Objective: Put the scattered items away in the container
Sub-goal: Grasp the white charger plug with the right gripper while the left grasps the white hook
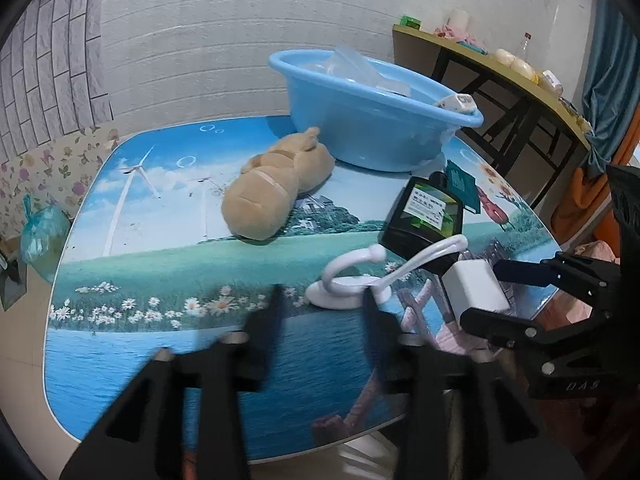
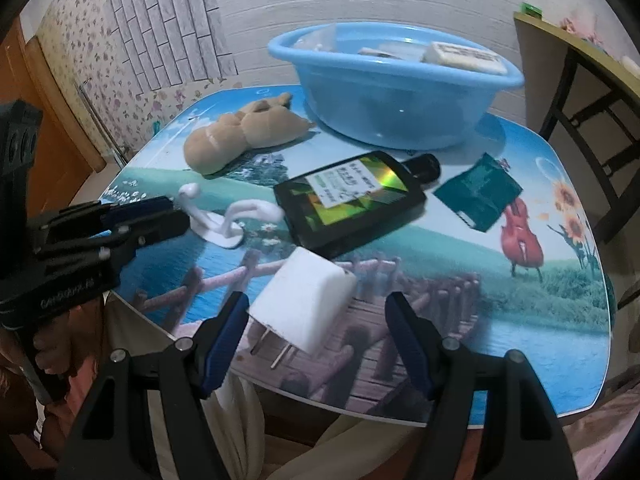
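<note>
A blue plastic basin stands at the back of the table with a clear bag and a white box inside. On the table lie a tan plush toy, a black bottle, a white hook, a white charger plug and a dark green packet. My left gripper is open just before the hook. My right gripper is open with the charger between its fingers.
The table has a landscape-print top, and the charger lies near its front edge. A wooden shelf with bottles and jars stands at the right. A green plastic bag lies on the floor at the left.
</note>
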`<state>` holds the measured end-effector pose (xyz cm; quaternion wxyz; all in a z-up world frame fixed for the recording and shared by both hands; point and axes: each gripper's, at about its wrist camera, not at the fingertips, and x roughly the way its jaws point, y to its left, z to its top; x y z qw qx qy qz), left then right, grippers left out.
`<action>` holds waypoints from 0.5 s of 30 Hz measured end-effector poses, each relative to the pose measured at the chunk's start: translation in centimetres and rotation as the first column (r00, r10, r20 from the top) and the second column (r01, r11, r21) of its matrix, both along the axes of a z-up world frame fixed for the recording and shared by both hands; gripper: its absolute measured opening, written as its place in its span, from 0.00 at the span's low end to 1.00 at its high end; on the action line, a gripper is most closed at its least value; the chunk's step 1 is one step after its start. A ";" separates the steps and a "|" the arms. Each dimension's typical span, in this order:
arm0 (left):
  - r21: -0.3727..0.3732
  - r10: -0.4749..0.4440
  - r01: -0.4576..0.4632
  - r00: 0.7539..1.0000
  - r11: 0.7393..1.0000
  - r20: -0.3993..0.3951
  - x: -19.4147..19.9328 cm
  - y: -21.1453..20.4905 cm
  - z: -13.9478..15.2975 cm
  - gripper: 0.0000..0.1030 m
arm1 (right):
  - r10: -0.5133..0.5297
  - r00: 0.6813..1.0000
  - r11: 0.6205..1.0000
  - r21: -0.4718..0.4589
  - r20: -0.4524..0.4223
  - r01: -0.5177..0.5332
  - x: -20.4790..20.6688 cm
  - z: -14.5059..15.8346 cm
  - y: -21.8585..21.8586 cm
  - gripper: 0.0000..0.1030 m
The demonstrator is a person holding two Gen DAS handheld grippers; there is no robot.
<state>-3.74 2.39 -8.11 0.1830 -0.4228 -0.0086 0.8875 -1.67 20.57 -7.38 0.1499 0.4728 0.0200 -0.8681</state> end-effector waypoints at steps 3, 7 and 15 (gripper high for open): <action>-0.015 -0.012 0.012 1.000 1.000 -0.010 0.1 0.9 0.1 0.68 | -0.007 1.000 1.000 -0.020 -0.006 0.007 0.1 0.1 1.0 0.55; -0.031 -0.015 0.015 1.000 0.999 0.008 -0.3 1.7 -0.2 0.74 | -0.006 1.000 1.000 -0.027 -0.003 0.006 0.1 0.1 1.7 0.39; -0.065 0.003 -0.001 0.999 0.998 0.034 -1.2 3.1 -1.0 0.74 | -0.066 0.998 0.998 -0.021 -0.020 0.065 0.0 0.1 4.1 0.39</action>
